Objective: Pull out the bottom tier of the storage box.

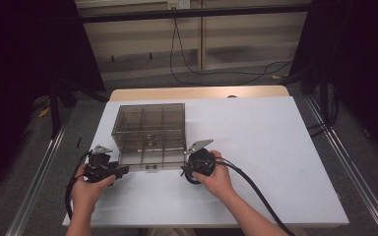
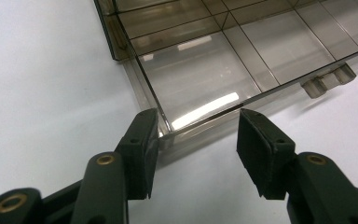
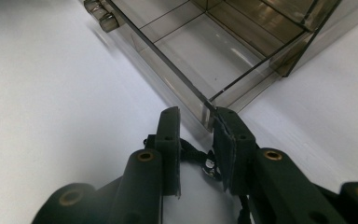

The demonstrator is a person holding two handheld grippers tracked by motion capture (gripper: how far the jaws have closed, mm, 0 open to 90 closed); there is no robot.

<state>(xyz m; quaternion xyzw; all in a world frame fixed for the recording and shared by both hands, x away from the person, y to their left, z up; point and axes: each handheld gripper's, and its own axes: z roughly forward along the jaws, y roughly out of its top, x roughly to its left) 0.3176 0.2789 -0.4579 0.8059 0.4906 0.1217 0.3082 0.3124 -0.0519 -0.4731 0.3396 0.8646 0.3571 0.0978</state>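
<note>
A smoky clear compartment box stands on the white table with its front section lying low toward me. My left gripper is at that section's near left corner. In the left gripper view the gripper is open, its left pad touches the corner, and the right pad stands well apart. My right gripper is at the near right corner. In the right gripper view the gripper has a narrower gap, with the corner at its tips beside the right pad.
A latch tab sticks out from the front edge of the box, and it also appears in the right gripper view. White table surface spreads to the right of the box. Cables trail from the grippers toward me.
</note>
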